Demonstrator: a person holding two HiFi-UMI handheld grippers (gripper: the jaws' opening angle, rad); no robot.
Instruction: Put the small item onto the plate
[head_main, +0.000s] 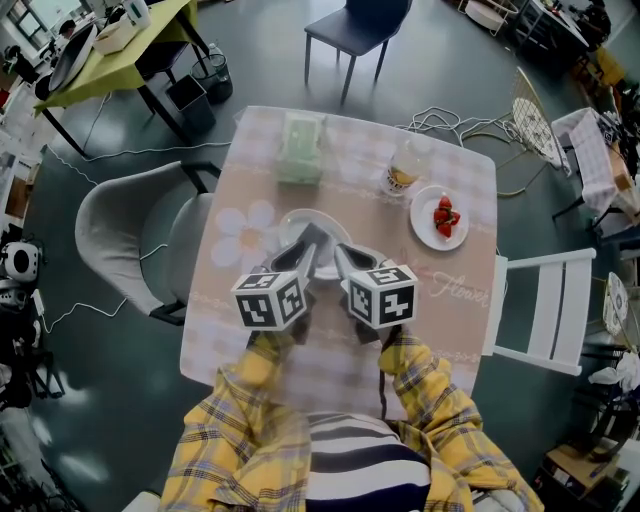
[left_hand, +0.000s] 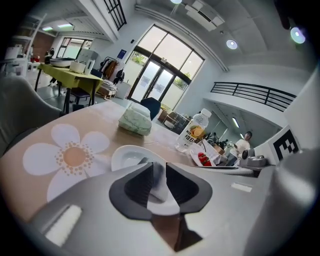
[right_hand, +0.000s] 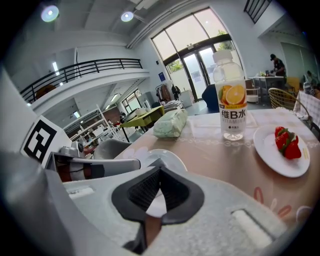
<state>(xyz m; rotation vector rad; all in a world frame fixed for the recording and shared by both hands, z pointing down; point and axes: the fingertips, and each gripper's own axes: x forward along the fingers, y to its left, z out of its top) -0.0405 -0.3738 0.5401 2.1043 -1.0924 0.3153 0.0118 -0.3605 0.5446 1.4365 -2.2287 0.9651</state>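
Observation:
An empty white plate (head_main: 293, 222) lies mid-table on the flowered cloth. Both grippers point at it from the near side. My left gripper (head_main: 313, 233) reaches over the plate's middle. In the left gripper view its jaws (left_hand: 159, 168) stand a narrow gap apart, and a small pale grey item (left_hand: 158, 182) fills that gap from pad to pad, just above the plate (left_hand: 127, 155). My right gripper (head_main: 338, 252) is at the plate's near right edge. In the right gripper view its tips (right_hand: 160, 168) meet, with nothing between them and the plate (right_hand: 171, 156) behind.
A small plate (head_main: 422, 203) with strawberries (right_hand: 286, 141) sits at the right. A juice bottle (head_main: 403, 170) stands behind it, and a green tissue pack (head_main: 300, 148) lies at the far edge. A grey chair (head_main: 130, 240) stands left of the table and a white chair (head_main: 540, 310) right.

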